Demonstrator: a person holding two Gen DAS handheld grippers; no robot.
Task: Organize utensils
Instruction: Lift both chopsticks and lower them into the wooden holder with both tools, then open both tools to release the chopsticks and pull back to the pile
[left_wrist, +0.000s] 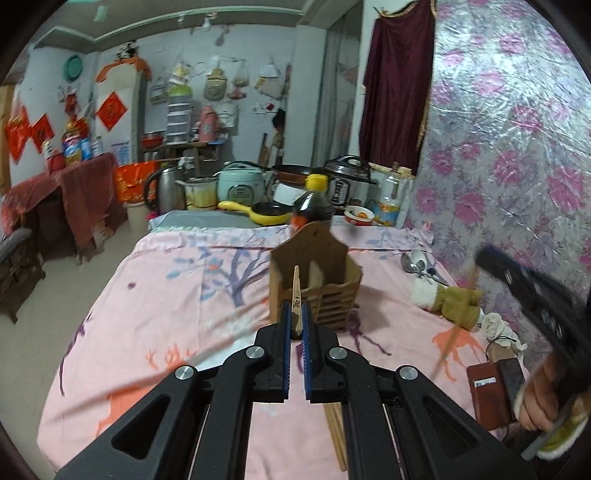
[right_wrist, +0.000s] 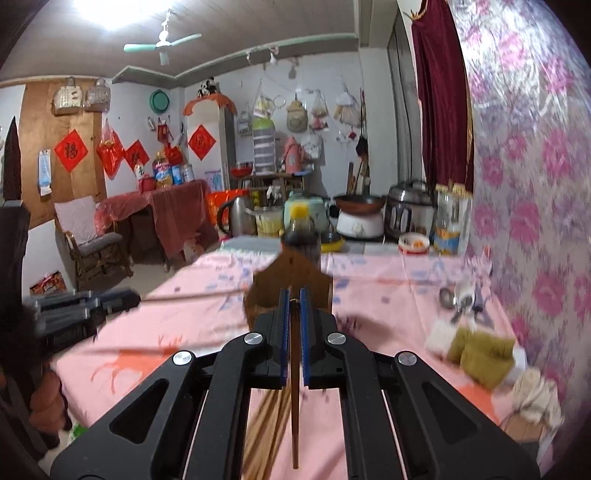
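A wooden utensil holder (left_wrist: 314, 284) stands upright on the pink tablecloth (left_wrist: 166, 295); it also shows in the right wrist view (right_wrist: 291, 284). My left gripper (left_wrist: 295, 314) is shut on a light wooden chopstick (left_wrist: 296, 295) whose tip points into the holder. My right gripper (right_wrist: 293, 306) is shut on a dark brown chopstick (right_wrist: 294, 398) that hangs down below the jaws, just in front of the holder. More chopsticks (left_wrist: 336, 439) lie on the cloth under the grippers and show in the right wrist view too (right_wrist: 266, 424). Metal spoons (left_wrist: 417, 264) lie at the right.
A dark sauce bottle (left_wrist: 314, 203) stands just behind the holder. Cookers, a kettle and a yellow pan (left_wrist: 258, 212) crowd the far end. Cloths (left_wrist: 454, 301) and a brown wallet (left_wrist: 491, 391) lie by the floral wall at the right.
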